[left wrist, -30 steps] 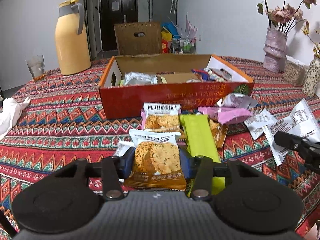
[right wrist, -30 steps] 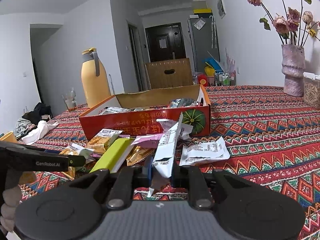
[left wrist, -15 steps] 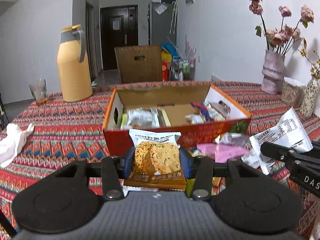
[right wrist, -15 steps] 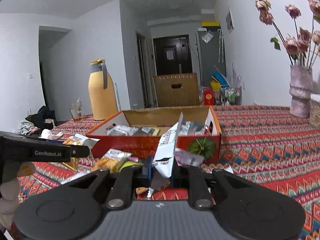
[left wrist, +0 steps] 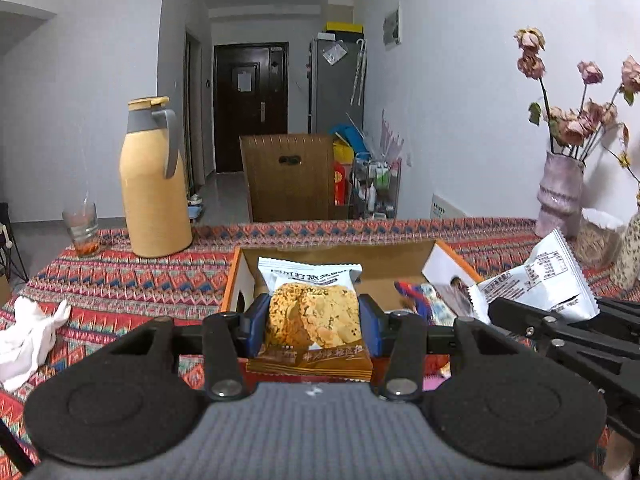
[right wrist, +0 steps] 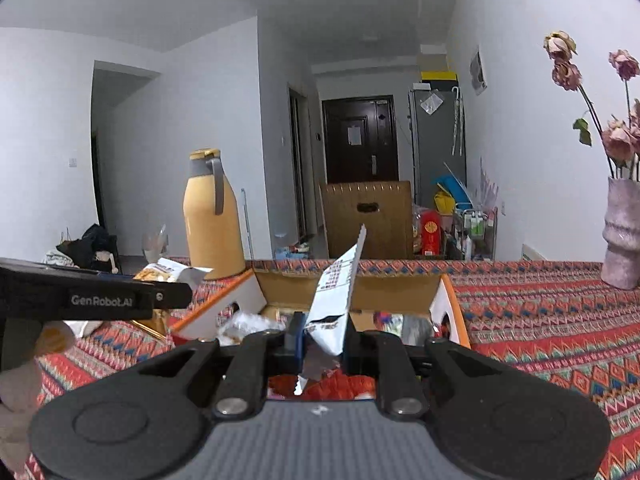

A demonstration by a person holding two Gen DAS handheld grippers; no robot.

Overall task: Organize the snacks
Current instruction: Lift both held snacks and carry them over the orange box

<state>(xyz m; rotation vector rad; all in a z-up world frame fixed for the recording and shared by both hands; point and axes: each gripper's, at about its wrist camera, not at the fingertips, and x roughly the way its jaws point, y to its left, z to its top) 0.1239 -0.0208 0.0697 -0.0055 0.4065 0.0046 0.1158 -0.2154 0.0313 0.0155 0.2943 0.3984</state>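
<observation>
Lying crumpled at the far left of the desk (left wrist: 132, 276): a white cloth (left wrist: 28, 332). Standing further back, a drinking glass (left wrist: 81, 227) with reddish dregs, and just beside it a tall yellow jug (left wrist: 154, 184) with a grey handle.

Hovering at the near edge of the open orange box (left wrist: 452, 268): left gripper (left wrist: 312, 322), jaws pinching a biscuit packet (left wrist: 312, 316) by its two side edges. Packet standing upright between the blue pads, white top rising above them, brown bottom hanging below, its upper part showing in front of the box's inner back wall. Showing inside the box, to the right of the packet, a few other wrapped snacks, too blurred to tell apart.

Hanging beside it on the right: right gripper (right wrist: 320, 340), jaws pressed almost together on a thin white wrapper (right wrist: 334, 300). Wrapper sitting edge-on between the pads, tilting up and to the right over the box, its serrated lower end poking out beneath the jaws. Seen from the left wrist, the same wrapper (left wrist: 540, 280) showing its printed white face just right of the box's end flap.

Standing at the far right of the desk: a pinkish vase (left wrist: 558, 196) of dried roses.
</observation>
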